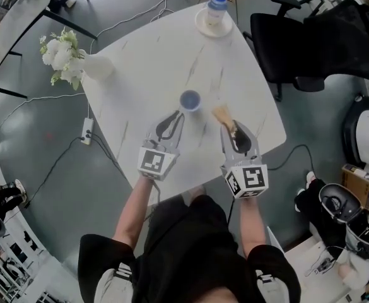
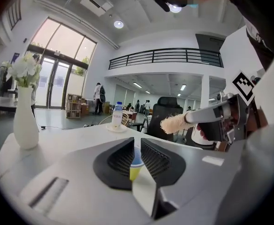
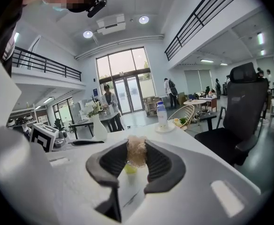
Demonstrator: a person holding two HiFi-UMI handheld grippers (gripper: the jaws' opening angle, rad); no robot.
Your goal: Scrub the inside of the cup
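Observation:
A small cup [image 1: 190,100] with a blue rim stands upright on the white table [image 1: 152,62]. My left gripper [image 1: 177,117] lies just in front of it, tips close to its near side. In the left gripper view the jaws stand a narrow slit apart, and the cup [image 2: 135,167], blue rim over a yellow body, shows through the slit; I cannot tell whether the pads touch it. My right gripper [image 1: 233,130] is shut on a brush whose tan bristle head [image 1: 222,114] sticks out to the right of the cup, outside it. The same brush [image 2: 174,123] shows in the left gripper view.
A white vase with flowers [image 1: 86,65] stands at the table's left corner. At the far corner a bottle [image 1: 216,8] sits on a plate. A black office chair [image 1: 316,43] stands to the right. A power strip [image 1: 87,131] lies on the floor to the left.

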